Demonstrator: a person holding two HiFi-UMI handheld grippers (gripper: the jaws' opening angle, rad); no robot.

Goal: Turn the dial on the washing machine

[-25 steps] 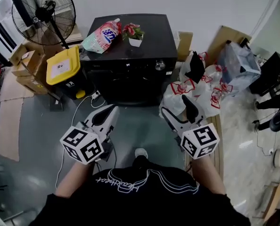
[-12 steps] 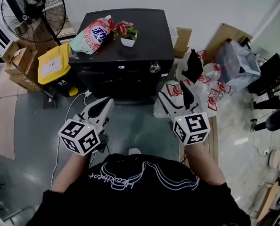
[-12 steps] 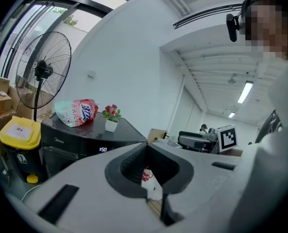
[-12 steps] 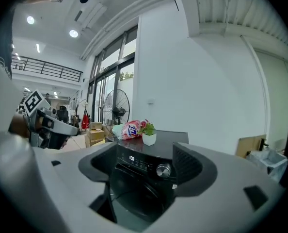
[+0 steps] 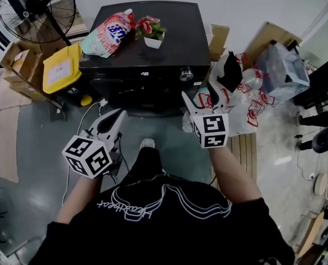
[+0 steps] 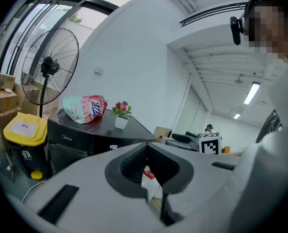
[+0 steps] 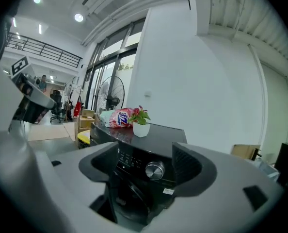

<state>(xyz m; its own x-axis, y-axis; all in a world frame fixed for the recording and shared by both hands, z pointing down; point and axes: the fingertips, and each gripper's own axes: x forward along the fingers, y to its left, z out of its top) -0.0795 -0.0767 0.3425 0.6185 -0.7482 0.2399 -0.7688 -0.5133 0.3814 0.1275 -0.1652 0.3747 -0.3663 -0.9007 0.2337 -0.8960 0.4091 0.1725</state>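
- Right gripper [image 5: 206, 100]: jaws wide apart, empty, framing the round silver metal dial [image 7: 154, 170] on the black washing machine [image 5: 153, 48] front panel, not touching.
- Left gripper [image 5: 118, 115]: pinched together on nothing.
- I'd say reach, clamp and twist are all left.

Grey floor [image 5: 31, 164], white wall [image 5: 252, 4], standing fan [image 5: 37, 7] at left

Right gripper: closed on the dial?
No, the right gripper hangs open in front of the dial, jaws apart and not touching it.
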